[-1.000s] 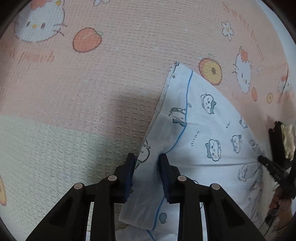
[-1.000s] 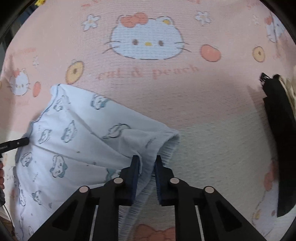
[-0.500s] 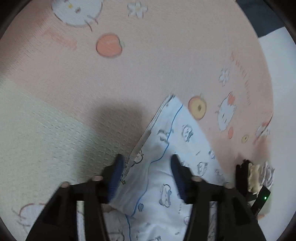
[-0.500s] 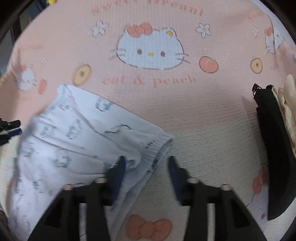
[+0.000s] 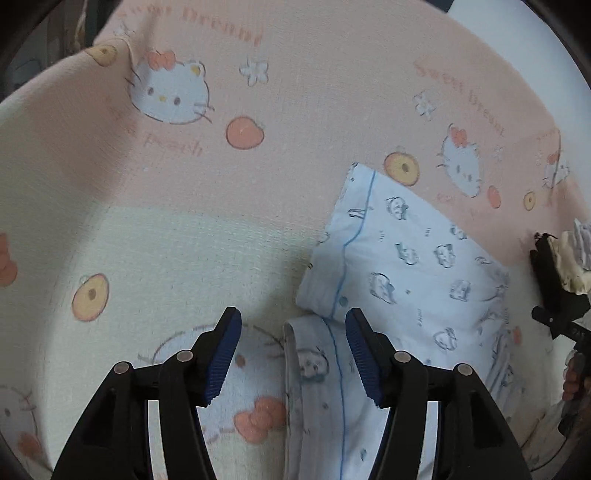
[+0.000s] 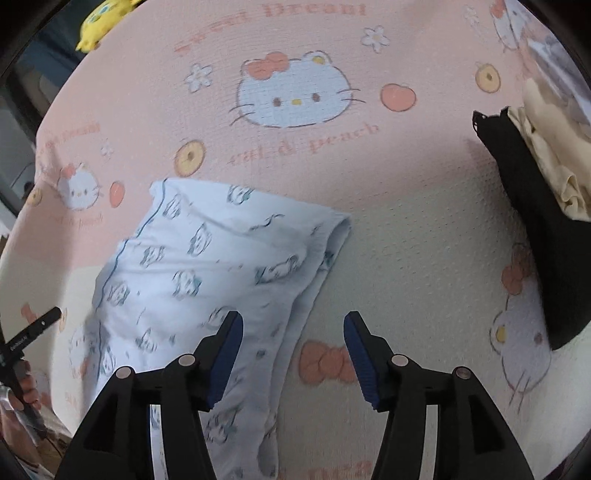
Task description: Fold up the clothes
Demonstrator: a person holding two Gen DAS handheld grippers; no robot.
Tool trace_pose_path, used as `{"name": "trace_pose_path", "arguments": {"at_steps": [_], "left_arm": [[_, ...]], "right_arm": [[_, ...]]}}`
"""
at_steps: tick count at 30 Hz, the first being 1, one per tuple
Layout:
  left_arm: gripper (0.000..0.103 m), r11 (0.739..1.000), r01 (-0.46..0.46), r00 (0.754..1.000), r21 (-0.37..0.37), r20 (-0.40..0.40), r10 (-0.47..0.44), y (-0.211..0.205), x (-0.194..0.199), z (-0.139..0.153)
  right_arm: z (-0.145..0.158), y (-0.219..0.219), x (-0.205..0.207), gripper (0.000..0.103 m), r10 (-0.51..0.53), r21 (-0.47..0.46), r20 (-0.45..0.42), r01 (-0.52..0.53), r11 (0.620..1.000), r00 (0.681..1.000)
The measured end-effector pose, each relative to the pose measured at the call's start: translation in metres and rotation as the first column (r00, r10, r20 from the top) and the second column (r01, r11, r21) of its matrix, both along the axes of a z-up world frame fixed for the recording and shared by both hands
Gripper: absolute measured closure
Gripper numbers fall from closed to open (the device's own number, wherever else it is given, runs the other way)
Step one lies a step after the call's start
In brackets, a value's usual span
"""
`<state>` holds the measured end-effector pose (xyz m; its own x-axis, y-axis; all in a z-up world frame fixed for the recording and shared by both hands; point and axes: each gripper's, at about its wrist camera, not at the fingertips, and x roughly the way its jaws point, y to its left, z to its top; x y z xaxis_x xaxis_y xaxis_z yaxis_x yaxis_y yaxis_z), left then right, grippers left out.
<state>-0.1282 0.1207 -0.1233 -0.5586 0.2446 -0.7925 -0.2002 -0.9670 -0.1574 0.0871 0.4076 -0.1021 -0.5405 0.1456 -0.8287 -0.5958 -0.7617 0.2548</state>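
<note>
- The left hand-held gripper (image 5: pixel 293 354) has its two jaws spread wide apart. It holds nothing.
- The blue pads (image 5: pixel 223 356) on its jaws hang over the blanket (image 5: pixel 184 229) and touch no cloth.
- The right hand-held gripper (image 6: pixel 293 356) is spread wide too, and it holds nothing.
- The light blue clothes (image 6: pixel 207 266) lie flat on the blanket, let go by both grippers.
- The clothes (image 5: pixel 406 266) have small cartoon animals printed all over them and a thin blue line near one edge.
- One part of the clothes is folded over on top of another part.
- In the left view, the lower layer pokes out between the two jaws, and the folded top part lies just past the right jaw.
- In the right view, the clothes lie mostly to the left, and the left jaw hangs over their lower part.
- The crinkly stretchy edge (image 6: pixel 338 236) of the clothes points toward the middle of the right view.
- The blanket is pink on the far side and pale cream on the near side. It has cat faces, peaches and little flowers on it.
- A black cloth (image 6: pixel 532 221) lies on the blanket at the right, well apart from the blue clothes.
- A cream cloth (image 6: pixel 550 155) sits on top of the black cloth.
- A yellow soft thing (image 6: pixel 101 20) shows past the far edge of the blanket. It is too small to tell what it is.
</note>
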Motion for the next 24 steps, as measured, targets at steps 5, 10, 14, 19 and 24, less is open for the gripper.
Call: {"name": "trace_pose_path", "arguments": {"at_steps": [5,10,14,19,24], "left_arm": [[0.047,0.998,-0.028,0.999,0.062,0.038,0.026,-0.004,0.016,-0.005],[0.047,0.998,-0.026,0.999,0.05,0.045,0.023,-0.002,0.031,-0.009],[0.047,1.0,0.011,0.999,0.01,0.045,-0.012,-0.002,0.046,-0.013],[0.047,0.991,0.08,0.997,-0.109,0.02,-0.079,0.004,0.069,-0.016],[0.047,0.985,0.089,0.996,-0.145,0.028,-0.086,0.002,0.081,-0.022]], "right_arm": [[0.01,-0.031,0.008,0.041,0.055,0.105,0.015,-0.056,0.993,0.998],[0.015,-0.062,0.021,0.039,0.11,0.176,0.037,-0.115,0.978,0.993],[0.021,-0.094,0.027,0.039,0.172,0.317,0.114,-0.2,0.927,0.979],[0.025,-0.12,0.037,0.037,0.246,0.375,0.215,-0.313,0.873,0.945],[0.02,-0.119,0.05,0.036,0.252,0.273,0.2,-0.301,0.914,0.947]]}}
